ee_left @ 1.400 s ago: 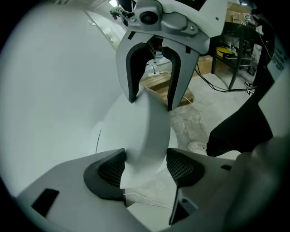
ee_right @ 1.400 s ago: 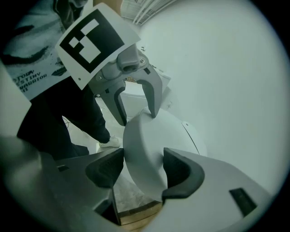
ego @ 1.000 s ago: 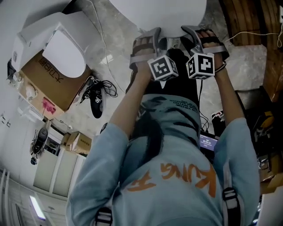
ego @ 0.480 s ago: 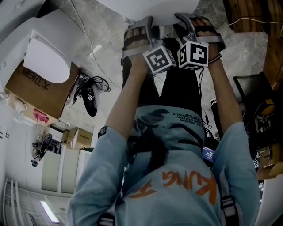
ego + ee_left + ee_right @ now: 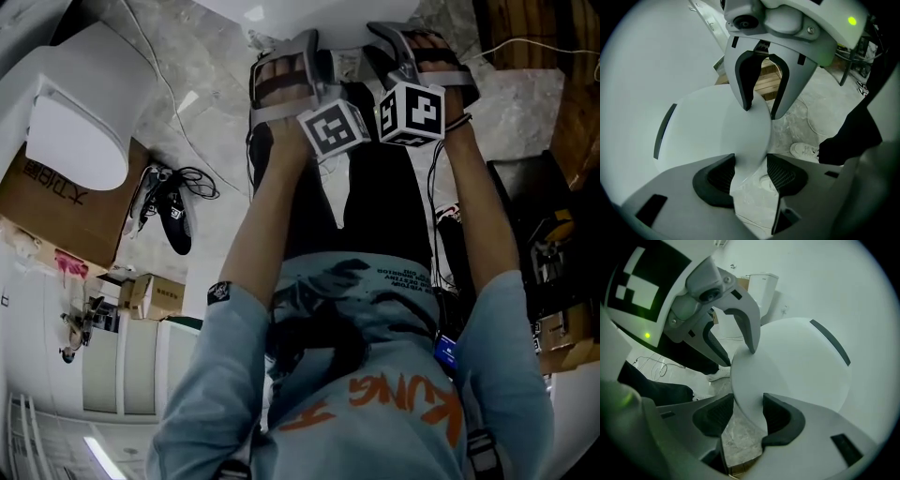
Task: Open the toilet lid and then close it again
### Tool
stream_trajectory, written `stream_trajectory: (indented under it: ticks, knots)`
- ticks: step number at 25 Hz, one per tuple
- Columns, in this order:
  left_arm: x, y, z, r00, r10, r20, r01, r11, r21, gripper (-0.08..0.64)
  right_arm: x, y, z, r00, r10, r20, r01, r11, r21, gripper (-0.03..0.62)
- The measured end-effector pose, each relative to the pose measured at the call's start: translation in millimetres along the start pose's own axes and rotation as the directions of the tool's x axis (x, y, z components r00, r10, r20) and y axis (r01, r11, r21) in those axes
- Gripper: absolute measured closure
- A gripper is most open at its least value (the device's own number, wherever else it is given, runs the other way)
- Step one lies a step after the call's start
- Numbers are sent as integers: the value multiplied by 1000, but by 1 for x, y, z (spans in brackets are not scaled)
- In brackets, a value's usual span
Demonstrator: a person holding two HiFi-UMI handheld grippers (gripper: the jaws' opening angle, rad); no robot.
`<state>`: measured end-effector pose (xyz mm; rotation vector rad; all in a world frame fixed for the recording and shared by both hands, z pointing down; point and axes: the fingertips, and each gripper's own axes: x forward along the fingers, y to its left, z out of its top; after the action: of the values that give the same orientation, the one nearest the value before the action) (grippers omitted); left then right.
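1. the toilet lid (image 5: 309, 13) is at the top middle of the head view, and its front rim stands between the jaws of both tools.
2. the left gripper (image 5: 751, 171) and the right gripper (image 5: 748, 413) have just been closing, and each now clamps that rim.
3. to swing it well, i think both hands should move slowly and at equal height, so the smooth rim does not slip.
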<state>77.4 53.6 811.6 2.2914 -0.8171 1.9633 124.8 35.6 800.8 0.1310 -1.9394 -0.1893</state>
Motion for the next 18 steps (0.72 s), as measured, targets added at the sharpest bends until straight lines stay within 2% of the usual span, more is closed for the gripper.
stream_trajectory:
  ticks: [3, 5, 7, 8, 9, 11, 13, 15, 18]
  knots:
    - [0, 9, 1, 998, 52, 21, -52, 999, 11, 327, 0, -3, -1, 1000, -6, 9, 6, 1000, 28, 377]
    - [-2, 9, 1, 1000, 9, 24, -8, 1000, -28, 331, -2, -5, 3, 1000, 28, 7, -28, 996, 82, 381]
    - [-7, 8, -6, 999, -53, -1, 53, 993, -105, 321, -9, -6, 10, 998, 61, 23, -64, 980, 187, 416]
    - [-10, 11, -11, 998, -64, -19, 61, 987, -151, 319, -13, -8, 14, 997, 67, 40, -74, 965, 251, 433]
    - [-14, 19, -16, 998, -58, -33, 50, 978, -202, 338, -19, -12, 20, 996, 64, 59, -80, 947, 312, 434]
    - [-27, 47, -21, 999, 8, -43, -20, 956, -291, 469, -32, -25, 32, 994, 37, 98, -73, 913, 401, 440]
    - [-47, 74, -21, 997, 77, -28, -82, 930, -358, 513, -50, -37, 46, 991, -5, 135, -59, 884, 463, 447]
    - [-70, 97, -19, 991, 137, -1, -123, 889, -440, 531, -70, -50, 57, 985, -53, 167, -42, 852, 522, 473]
    - [-106, 135, -13, 973, 228, 27, -170, 796, -581, 534, -106, -80, 72, 965, -150, 213, -4, 808, 588, 523]
